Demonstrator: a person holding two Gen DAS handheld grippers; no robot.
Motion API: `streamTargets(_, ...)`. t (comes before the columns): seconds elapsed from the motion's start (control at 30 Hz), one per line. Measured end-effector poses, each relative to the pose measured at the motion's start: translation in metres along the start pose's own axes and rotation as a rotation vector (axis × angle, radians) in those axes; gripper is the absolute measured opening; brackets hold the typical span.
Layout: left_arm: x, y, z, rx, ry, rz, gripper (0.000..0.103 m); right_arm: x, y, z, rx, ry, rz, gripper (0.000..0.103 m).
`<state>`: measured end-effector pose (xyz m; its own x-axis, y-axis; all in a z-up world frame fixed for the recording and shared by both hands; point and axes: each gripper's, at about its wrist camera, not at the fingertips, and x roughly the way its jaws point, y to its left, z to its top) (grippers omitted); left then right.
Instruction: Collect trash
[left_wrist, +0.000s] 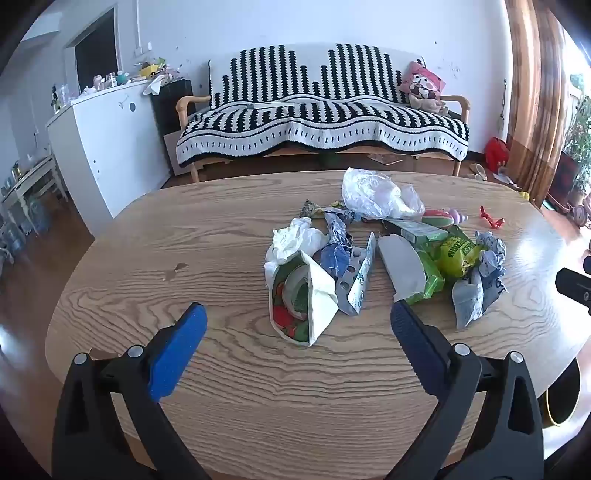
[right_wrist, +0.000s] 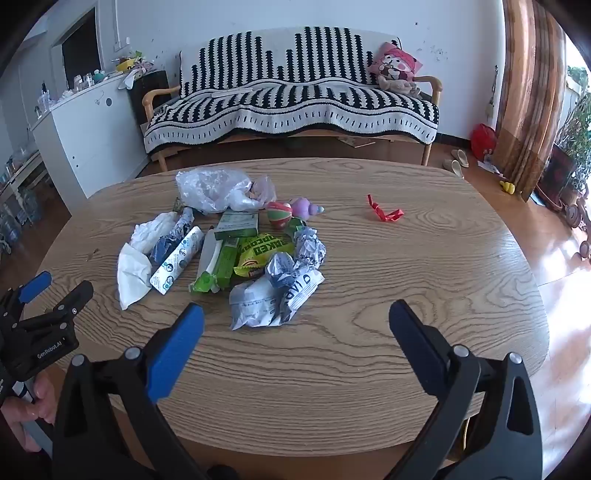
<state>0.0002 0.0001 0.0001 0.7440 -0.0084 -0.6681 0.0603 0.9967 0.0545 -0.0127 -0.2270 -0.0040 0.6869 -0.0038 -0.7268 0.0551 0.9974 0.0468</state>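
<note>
Trash pile: heaped on the wooden table, toward its far half, nearer the sofa than the grippers.
Left wrist view, left gripper: fingers spread wide, holding nothing, poised over the table's near edge.
Left wrist view, nearest piece: a white printed bag lies at the pile's near side, between the blue pads and just beyond them.
Left wrist view, rest of pile: crumpled white paper, a clear plastic bag on the sofa side, green wrappers.
Right wrist view, right gripper: jaws wide apart, empty, also at the table's near edge.
Right wrist view, nearest piece: a crumpled grey-white wrapper on the pile's near side.
Right wrist view, stray: a red ribbon lies well apart from the pile, easily overlooked.
Risk: light, overlapping pieces may slide or drag neighbours when pinched; the clear bag may slip from the pads; the two small toys at the pile's sofa side could be swept up by mistake.
</note>
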Motion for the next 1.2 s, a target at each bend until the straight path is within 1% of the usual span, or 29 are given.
streamTargets(0.23, 0.0, 0.004, 0.003, 0.013, -0.007, 0.004, 0.097, 0.0, -0.001, 0.0, 0.004, 0.001, 0.005, 0.097)
streamTargets(0.27, 0.003, -0.003, -0.003, 0.013, -0.007, -0.001, 0.097, 0.0, -0.001, 0.0, 0.003, 0.001, 0.005, 0.097)
streamTargets(0.53, 0.007, 0.001, -0.003, 0.02, -0.006, 0.002, 0.097, -0.001, -0.002, -0.001, 0.007, 0.003, 0.006, 0.097)
streamTargets(0.57, 0.0, -0.004, -0.001, 0.017, -0.006, 0.0, 0.097, -0.001, -0.002, -0.001, 0.007, 0.002, 0.004, 0.097)
streamTargets(1.1, -0.001, -0.012, -0.002, 0.019, -0.002, -0.004, 0.097, 0.001, -0.003, 0.0, 0.012, 0.005, 0.007, 0.097)
streamTargets(1.2, 0.001, -0.007, -0.002, 0.015, -0.001, -0.005, 0.097, 0.001, -0.003, 0.0, 0.01, 0.005, 0.006, 0.097)
